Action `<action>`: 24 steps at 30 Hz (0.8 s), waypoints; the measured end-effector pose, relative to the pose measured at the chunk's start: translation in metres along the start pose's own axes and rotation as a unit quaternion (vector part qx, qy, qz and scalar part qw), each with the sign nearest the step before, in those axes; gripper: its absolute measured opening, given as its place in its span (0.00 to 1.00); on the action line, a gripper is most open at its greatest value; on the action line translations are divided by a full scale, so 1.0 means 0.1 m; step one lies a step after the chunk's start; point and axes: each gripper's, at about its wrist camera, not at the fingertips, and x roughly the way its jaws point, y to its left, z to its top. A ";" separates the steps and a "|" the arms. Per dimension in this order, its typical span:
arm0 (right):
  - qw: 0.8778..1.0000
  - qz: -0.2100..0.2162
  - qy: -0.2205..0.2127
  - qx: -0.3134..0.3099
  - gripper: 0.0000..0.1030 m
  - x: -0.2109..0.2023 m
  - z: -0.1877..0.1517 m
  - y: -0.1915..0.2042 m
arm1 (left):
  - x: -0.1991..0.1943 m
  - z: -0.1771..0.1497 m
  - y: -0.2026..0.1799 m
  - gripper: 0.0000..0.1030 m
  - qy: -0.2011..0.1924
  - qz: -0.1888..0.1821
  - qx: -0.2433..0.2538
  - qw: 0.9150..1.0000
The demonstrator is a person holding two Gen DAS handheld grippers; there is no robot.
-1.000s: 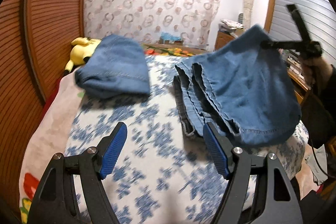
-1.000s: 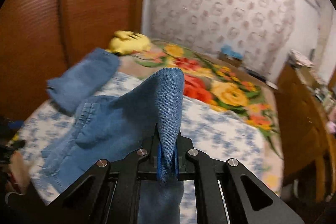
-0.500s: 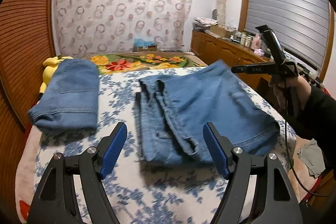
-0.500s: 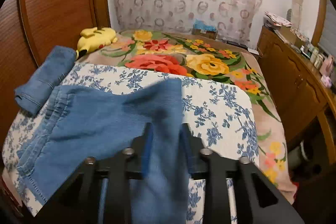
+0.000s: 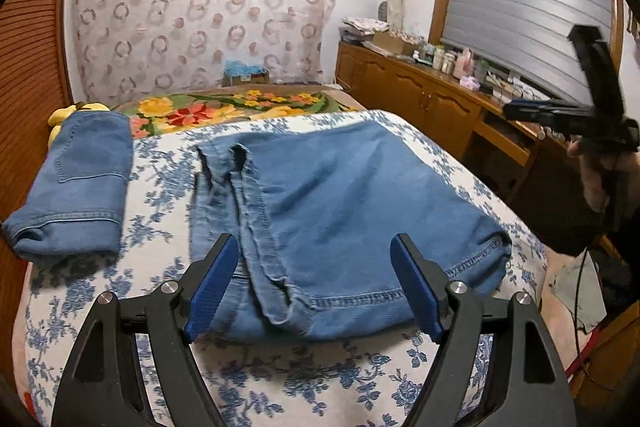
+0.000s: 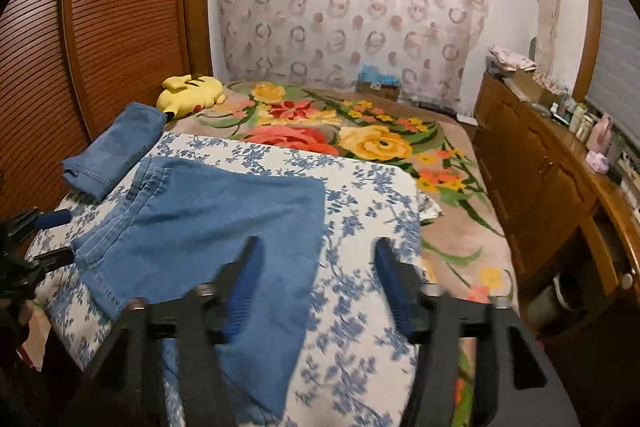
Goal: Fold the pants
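Blue denim pants lie folded flat on the blue-flowered white sheet, hem toward me in the left wrist view. My left gripper is open and empty, hovering just above the near hem. The same pants show in the right wrist view. My right gripper is open and empty above the pants' right edge. It also shows in the left wrist view, raised at the right off the bed.
A second folded pair of jeans lies at the left near the wooden louvred doors. A yellow plush toy sits behind it. A floral blanket covers the far bed. A wooden cabinet with small items stands right.
My right gripper opened and let go of the pants, which dropped flat onto the bed. It then drew back to the right. My left gripper stayed open.
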 end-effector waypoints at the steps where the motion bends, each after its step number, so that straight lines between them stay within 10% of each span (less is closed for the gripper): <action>1: 1.000 0.001 0.001 -0.001 0.63 -0.03 -0.06 0.00 | 0.02 -0.01 -0.04 0.77 0.002 0.000 0.005 1.000; 24: 0.987 0.090 0.083 0.107 0.63 0.98 -0.86 0.01 | 0.36 -0.33 -0.15 0.77 0.057 0.023 0.033 0.998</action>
